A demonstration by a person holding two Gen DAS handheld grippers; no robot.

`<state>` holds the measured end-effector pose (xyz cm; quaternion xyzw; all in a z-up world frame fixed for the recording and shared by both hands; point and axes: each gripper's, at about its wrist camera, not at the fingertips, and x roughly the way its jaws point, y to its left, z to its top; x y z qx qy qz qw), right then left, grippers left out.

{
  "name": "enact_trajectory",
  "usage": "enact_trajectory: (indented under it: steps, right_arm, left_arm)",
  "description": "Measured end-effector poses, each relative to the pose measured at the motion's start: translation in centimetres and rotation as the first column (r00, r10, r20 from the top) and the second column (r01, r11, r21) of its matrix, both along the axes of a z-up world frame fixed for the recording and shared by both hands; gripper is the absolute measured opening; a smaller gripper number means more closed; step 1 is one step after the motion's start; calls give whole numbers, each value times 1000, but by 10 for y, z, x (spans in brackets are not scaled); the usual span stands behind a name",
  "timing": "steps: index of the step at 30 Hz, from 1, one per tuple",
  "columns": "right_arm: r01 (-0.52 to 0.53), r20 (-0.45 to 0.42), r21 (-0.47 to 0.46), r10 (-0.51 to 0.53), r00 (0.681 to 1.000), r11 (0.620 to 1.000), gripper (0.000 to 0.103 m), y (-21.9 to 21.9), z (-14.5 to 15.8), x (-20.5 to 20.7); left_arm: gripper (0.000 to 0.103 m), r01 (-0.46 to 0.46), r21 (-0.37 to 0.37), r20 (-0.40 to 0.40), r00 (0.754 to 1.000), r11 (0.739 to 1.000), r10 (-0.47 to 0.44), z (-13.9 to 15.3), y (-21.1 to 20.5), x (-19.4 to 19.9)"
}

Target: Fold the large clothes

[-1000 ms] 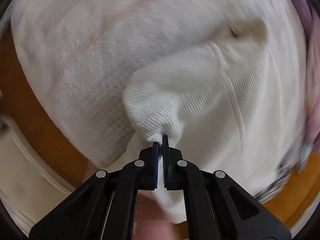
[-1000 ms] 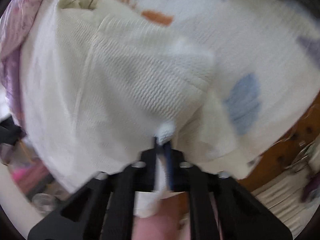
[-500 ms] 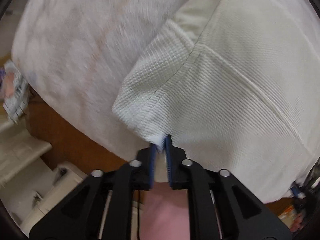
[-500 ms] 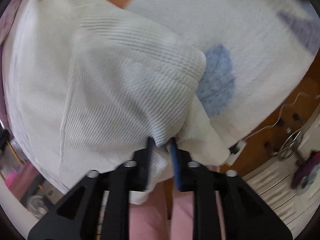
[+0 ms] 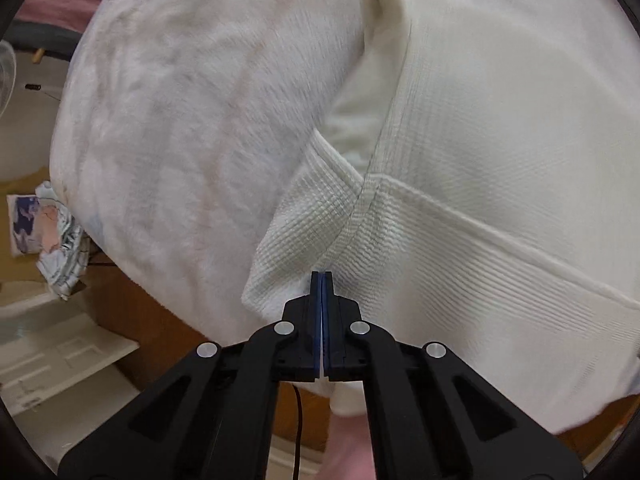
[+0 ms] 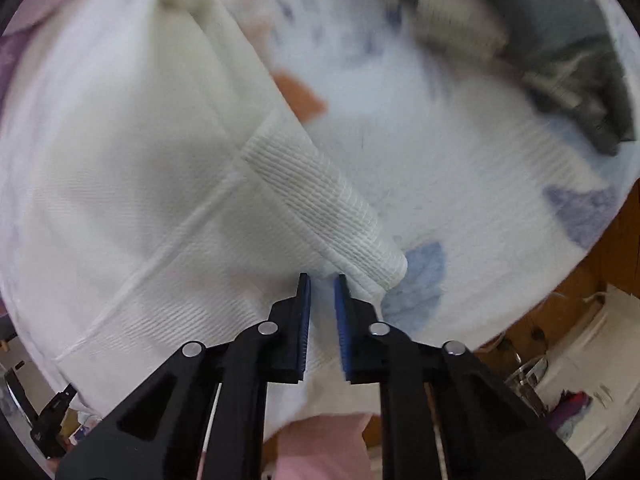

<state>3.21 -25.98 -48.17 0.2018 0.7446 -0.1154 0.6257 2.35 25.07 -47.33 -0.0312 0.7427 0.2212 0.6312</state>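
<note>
A cream ribbed knit garment [image 5: 480,200] lies on a fluffy white blanket [image 5: 180,120]. Its ribbed cuff [image 5: 304,216] lies just ahead of my left gripper [image 5: 322,276], which is shut with no cloth visible between the pads. In the right wrist view the same garment [image 6: 140,200] spreads to the left, and its ribbed cuff [image 6: 332,208] runs down to my right gripper [image 6: 320,278]. The right gripper is open and empty, its tips just above the cloth beside the cuff's end.
The blanket [image 6: 460,168] has blue, purple and orange patches. Dark grey clothing [image 6: 560,60] lies at its far right. A crumpled printed cloth [image 5: 52,240] lies on the wooden floor at left. White furniture [image 5: 52,360] stands at lower left.
Both grippers have let go of the garment's cuff corners and laid them flat on the blanket. The right jaws opened; the left jaws closed empty. Both pulled back slightly.
</note>
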Motion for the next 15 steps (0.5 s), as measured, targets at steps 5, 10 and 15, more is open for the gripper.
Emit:
enact_trajectory:
  steps: [5, 10, 15]
  right_arm:
    - [-55, -19, -49, 54, 998, 997, 14, 21, 10, 8]
    - [20, 3, -24, -20, 1000, 1000, 75, 20, 34, 8]
    - [51, 13, -53, -50, 999, 997, 87, 6, 52, 15]
  left_arm:
    - [1, 44, 41, -7, 999, 998, -44, -5, -7, 0]
    - [49, 37, 12, 42, 998, 999, -37, 22, -7, -3]
    - [61, 70, 31, 71, 995, 997, -72, 47, -12, -2]
